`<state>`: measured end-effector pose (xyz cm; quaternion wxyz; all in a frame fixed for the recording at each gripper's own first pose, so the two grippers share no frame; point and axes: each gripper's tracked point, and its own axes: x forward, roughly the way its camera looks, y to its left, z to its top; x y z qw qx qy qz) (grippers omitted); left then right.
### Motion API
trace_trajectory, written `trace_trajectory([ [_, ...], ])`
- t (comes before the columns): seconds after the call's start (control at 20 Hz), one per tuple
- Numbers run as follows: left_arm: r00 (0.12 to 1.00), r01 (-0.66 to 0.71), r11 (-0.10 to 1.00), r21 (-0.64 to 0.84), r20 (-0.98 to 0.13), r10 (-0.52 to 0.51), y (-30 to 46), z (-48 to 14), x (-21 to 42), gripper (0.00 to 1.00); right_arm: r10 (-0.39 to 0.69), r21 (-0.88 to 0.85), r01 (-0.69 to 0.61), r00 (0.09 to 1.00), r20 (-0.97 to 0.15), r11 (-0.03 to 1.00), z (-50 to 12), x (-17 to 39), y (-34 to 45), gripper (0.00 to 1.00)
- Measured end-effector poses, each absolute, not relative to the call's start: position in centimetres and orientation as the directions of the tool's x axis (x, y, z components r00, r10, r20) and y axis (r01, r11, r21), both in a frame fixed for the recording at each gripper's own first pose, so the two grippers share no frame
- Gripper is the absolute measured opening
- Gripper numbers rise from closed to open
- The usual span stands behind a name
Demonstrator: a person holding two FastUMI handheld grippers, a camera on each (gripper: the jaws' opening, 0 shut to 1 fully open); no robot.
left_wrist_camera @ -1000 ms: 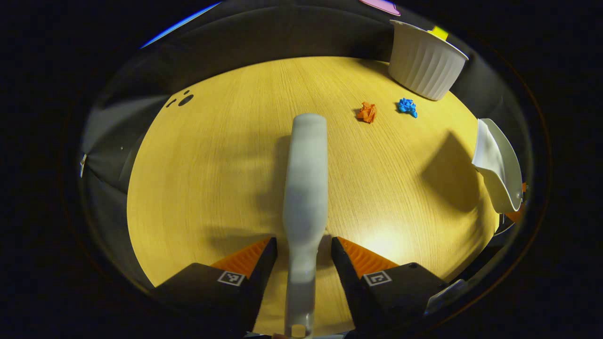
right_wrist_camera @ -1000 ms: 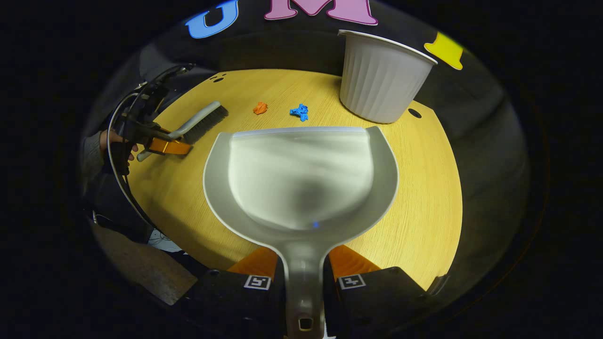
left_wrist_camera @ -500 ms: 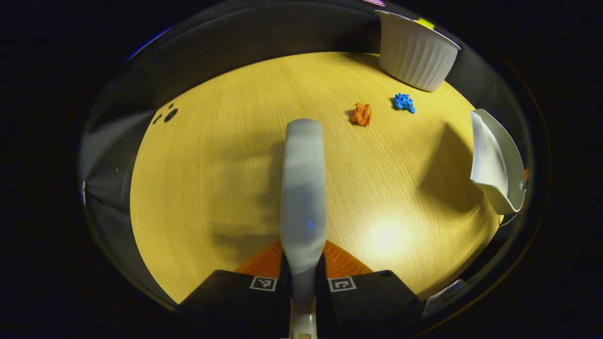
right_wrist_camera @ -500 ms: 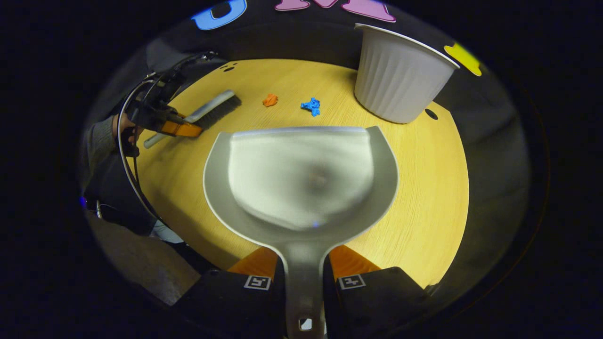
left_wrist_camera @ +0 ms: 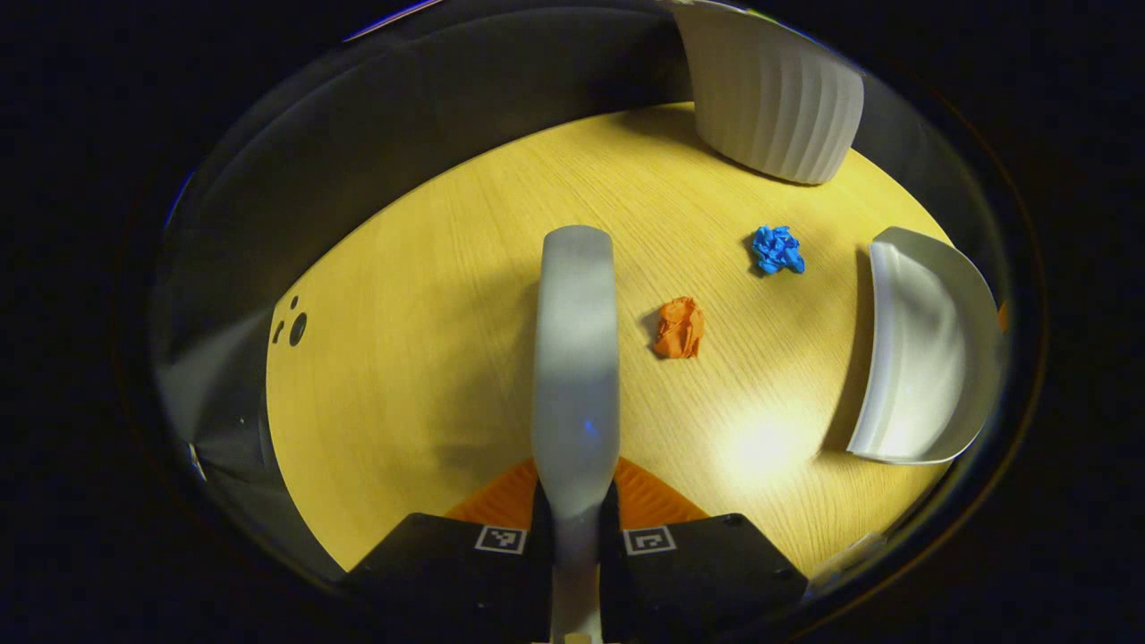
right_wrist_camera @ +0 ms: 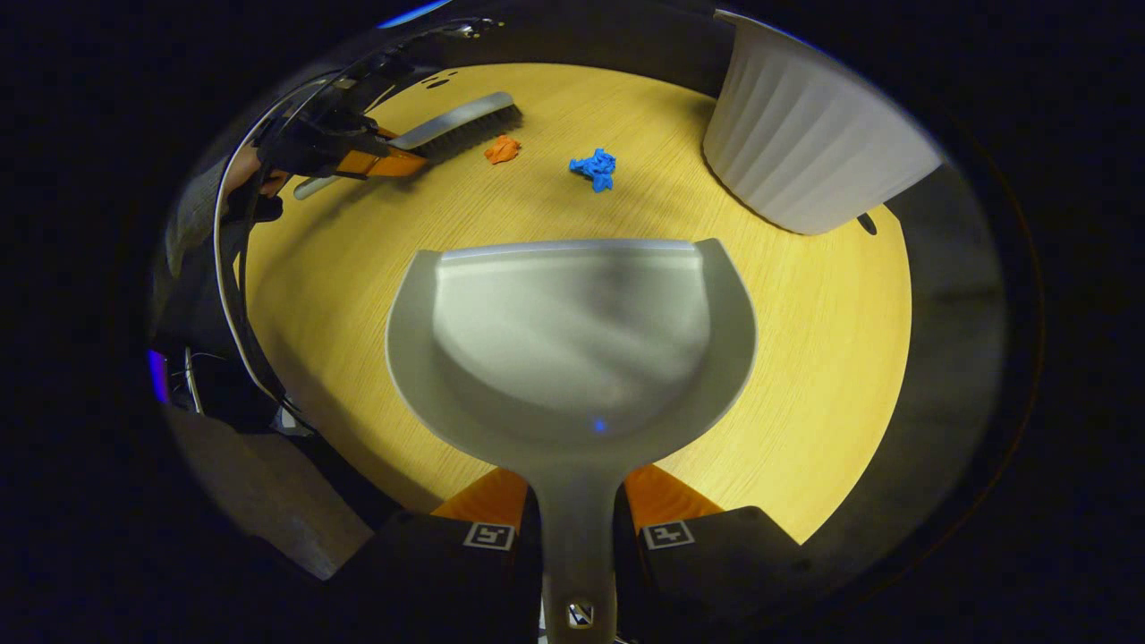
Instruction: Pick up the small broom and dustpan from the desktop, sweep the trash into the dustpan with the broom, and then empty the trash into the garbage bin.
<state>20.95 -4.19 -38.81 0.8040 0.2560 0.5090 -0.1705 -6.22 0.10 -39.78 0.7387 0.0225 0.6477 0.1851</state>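
The round wooden table [left_wrist_camera: 429,376] carries everything. At its far edge stands the white ribbed bin [left_wrist_camera: 774,107], upright, shown at the upper right of the right gripper view too [right_wrist_camera: 805,143].

Next in size is the grey dustpan [right_wrist_camera: 572,331]. Its handle runs back between the fingers of the right gripper [right_wrist_camera: 577,528], which is clenched on it from both sides, and its open mouth faces the scraps. In the left gripper view the dustpan [left_wrist_camera: 921,358] sits at the right, with the blue scrap just beside its lip; whether the lip touches the table cannot be told.

The broom [left_wrist_camera: 577,358] is grasped at its handle by the left gripper [left_wrist_camera: 574,537], both fingers pressing it — the pale back of the brush head reaches forward over the table. In the right gripper view the broom [right_wrist_camera: 456,121] lies low at the far left, bristles just beside the orange scrap, with a hand [right_wrist_camera: 255,174] behind the left gripper [right_wrist_camera: 376,161].

Smallest are two crumpled paper scraps on the bare table: an orange one [left_wrist_camera: 680,328] just right of the brush head, and a blue one [left_wrist_camera: 776,249] farther on, between the orange one and the bin.
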Motion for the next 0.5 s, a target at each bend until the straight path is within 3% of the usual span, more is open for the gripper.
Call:
trace_trajectory([
  [0.35,0.424,0.616,0.742,0.265,-0.905,-0.028,-8.0,-39.4,22.0,0.25,0.289,0.250,-0.299,0.092,-0.953,0.921,-41.5,-5.1,-0.2,0.37],
  [0.4,0.418,0.632,0.729,0.261,-0.908,-0.038,-8.8,-39.5,22.0,0.24,0.291,0.252,-0.302,0.093,-0.952,0.920,-41.5,-4.9,-0.2,0.42],
  [0.5,0.388,0.669,0.710,0.220,-0.918,-0.081,-10.9,-39.8,21.2,0.25,0.301,0.258,-0.308,0.100,-0.949,0.916,-41.9,-4.4,-0.1,0.37],
])
